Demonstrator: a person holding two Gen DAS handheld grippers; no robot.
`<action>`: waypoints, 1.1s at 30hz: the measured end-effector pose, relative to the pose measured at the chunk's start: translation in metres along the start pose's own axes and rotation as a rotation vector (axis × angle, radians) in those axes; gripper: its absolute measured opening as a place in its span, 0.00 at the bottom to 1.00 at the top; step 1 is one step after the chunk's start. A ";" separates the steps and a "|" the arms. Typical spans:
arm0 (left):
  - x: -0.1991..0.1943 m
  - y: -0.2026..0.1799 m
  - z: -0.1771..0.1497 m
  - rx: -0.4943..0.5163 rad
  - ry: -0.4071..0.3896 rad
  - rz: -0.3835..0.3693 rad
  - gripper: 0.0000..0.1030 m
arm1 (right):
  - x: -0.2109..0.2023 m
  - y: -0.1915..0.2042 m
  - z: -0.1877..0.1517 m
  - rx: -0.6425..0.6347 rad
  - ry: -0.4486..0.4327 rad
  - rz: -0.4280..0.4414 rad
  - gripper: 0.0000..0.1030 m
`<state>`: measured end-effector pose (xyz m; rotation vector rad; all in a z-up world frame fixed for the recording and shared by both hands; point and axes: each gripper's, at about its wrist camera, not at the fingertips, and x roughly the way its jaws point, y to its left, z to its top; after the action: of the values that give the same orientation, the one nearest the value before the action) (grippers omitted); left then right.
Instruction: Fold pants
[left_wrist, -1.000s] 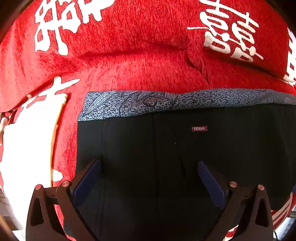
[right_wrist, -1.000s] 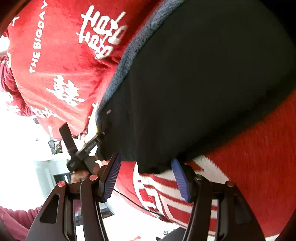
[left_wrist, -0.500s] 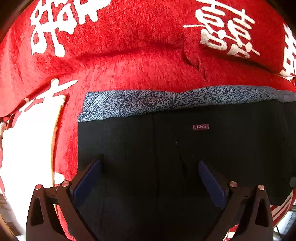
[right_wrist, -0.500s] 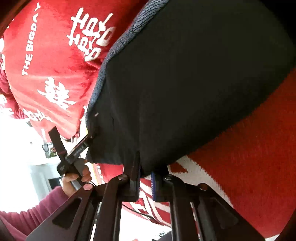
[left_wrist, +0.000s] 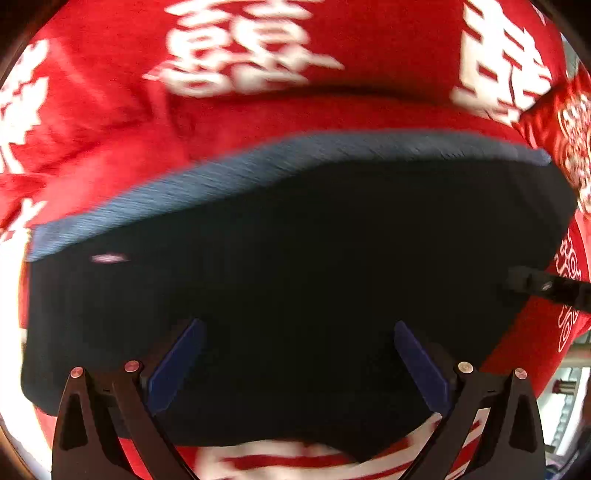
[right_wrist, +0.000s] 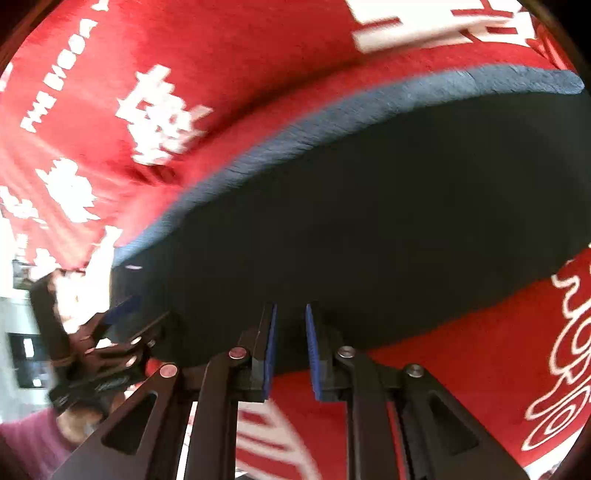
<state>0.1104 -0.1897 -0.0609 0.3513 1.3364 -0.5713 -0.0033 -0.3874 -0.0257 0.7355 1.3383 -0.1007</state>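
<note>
On a red cloth (left_wrist: 258, 122) printed with white characters, black pants (left_wrist: 314, 258) lie folded, grey patterned waistband (left_wrist: 221, 177) showing. Left tool (left_wrist: 295, 365) hovers over them, spread wide and grasping nothing. Right tool (right_wrist: 290, 347), jaws nearly together and opening, has the pants' near edge between its pads.

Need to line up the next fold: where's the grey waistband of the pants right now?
The grey waistband runs along the far edge of the black pants in both wrist views, bordering the red printed blanket beyond it.
</note>
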 end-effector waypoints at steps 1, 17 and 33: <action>0.008 -0.007 -0.004 0.000 0.011 0.006 1.00 | 0.001 -0.006 -0.004 0.019 -0.017 0.032 0.16; 0.028 -0.006 0.103 -0.163 -0.094 0.162 1.00 | 0.004 0.007 0.099 -0.071 -0.122 0.036 0.45; 0.019 -0.008 0.101 -0.190 -0.069 0.141 1.00 | -0.020 -0.043 0.112 0.024 -0.157 -0.070 0.45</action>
<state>0.1896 -0.2549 -0.0581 0.2648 1.2765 -0.3329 0.0655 -0.4874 -0.0208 0.6865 1.2144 -0.2264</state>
